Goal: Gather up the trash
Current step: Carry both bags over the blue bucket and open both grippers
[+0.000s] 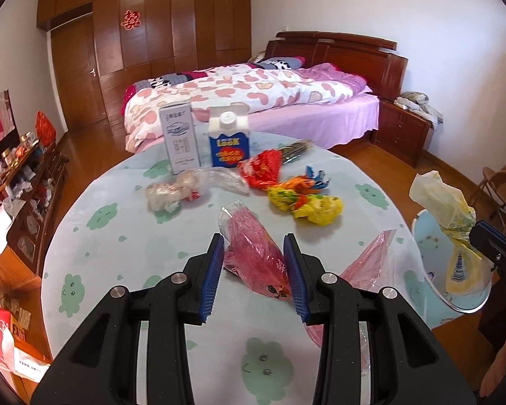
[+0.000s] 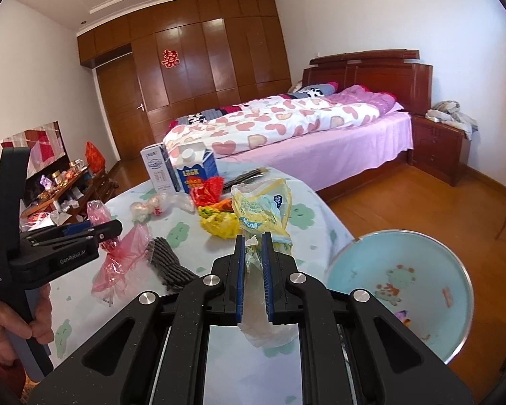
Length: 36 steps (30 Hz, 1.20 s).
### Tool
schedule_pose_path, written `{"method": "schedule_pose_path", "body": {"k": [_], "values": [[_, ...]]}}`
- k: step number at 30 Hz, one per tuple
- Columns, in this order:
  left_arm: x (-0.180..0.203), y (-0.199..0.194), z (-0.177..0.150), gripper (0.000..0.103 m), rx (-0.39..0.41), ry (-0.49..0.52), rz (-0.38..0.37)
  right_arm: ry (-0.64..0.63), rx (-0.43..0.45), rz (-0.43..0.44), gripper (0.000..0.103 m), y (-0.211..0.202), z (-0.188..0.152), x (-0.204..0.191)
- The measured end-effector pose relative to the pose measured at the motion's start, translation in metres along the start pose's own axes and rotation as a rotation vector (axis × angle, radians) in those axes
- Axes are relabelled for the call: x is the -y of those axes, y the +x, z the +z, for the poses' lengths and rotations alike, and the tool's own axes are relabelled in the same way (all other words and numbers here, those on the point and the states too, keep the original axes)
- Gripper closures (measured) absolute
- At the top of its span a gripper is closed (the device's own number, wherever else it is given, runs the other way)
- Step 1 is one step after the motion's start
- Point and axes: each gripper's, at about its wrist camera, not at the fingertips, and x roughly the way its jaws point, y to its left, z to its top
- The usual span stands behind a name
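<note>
Bright, even daylight, soft shadows, sheen on wood; sharp centre, fisheye-bent edges, dark corners.

Left gripper (image 1: 254, 263) points downward, jaws partly apart around something pinched; right gripper (image 2: 253, 270) is clamped tight (a hand (image 2: 33, 317) grips the left handle)
</note>
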Motion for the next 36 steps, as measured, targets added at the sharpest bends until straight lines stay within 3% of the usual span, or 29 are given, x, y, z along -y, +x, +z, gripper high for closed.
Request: {"method": "schedule_pose_path", "body": {"k": [20, 36], "values": [[0.065, -0.012, 0.008, 0.066, 0.006, 0.095, -0.100, 0.020, 0.036, -0.121, 0.092, -0.039, -0.007, 0.044], [0.132, -0.003, 0.017, 0.066, 0.009, 0.166, -0.186, 0.147, 0.039, -0.256, 0.092, -0.049, -0.019, 0.108]]}}
